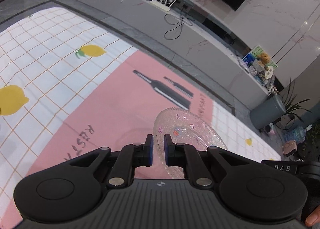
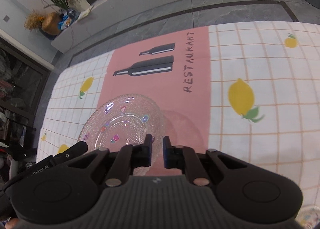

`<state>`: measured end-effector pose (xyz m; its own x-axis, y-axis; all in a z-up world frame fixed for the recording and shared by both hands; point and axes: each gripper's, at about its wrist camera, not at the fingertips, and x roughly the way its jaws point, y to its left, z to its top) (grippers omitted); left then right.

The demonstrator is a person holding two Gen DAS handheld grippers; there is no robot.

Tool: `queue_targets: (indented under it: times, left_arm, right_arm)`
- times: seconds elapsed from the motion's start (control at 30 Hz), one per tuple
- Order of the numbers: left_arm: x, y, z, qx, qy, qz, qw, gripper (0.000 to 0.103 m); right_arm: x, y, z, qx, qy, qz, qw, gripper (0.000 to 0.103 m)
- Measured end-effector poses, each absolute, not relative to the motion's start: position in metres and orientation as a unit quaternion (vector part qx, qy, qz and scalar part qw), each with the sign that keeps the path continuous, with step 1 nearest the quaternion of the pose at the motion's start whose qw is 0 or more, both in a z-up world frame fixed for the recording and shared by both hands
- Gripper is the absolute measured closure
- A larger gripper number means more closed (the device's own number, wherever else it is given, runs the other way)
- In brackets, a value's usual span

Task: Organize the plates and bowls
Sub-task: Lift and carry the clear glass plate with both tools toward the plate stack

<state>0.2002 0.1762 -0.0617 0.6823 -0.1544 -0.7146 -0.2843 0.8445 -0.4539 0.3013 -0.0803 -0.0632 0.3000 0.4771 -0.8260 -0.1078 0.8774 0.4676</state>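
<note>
Pinching opposite edges of one clear beaded glass plate (image 2: 122, 123), the left gripper (image 1: 158, 150) and right gripper (image 2: 157, 150) each have their fingers nearly pressed together on its rim. Round, with no long axis, the plate hangs tilted above the pink mat (image 2: 160, 81), just near of the printed bottles (image 2: 144, 69); its shadow falls on the mat beside it.

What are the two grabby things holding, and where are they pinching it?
Both pinch one clear glass plate by its rim: the left hand-held gripper on one side, the right hand-held gripper on the opposite side.
</note>
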Motion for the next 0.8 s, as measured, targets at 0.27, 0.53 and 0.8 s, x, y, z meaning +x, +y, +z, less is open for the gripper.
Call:
queue_targets:
  times: [0.27,0.53,0.8]
  left_arm:
    - [0.177,0.125,-0.031,-0.248,0.381,0.023,0.890,0.092]
    - [0.160,0.070,-0.016,-0.239,0.374,-0.013,0.896,0.092]
    - [0.144,0.014,-0.009,-0.227,0.376,-0.061,0.896,0.092]
  right_arm:
    - [0.260,-0.138,-0.030,0.194,0.534,0.180,0.803,0.095]
    - [0.222,-0.204,-0.012,0.224,0.509,0.162,0.815,0.095]
    - [0.185,-0.274,-0.008,0.250,0.492,0.128,0.824,0.094]
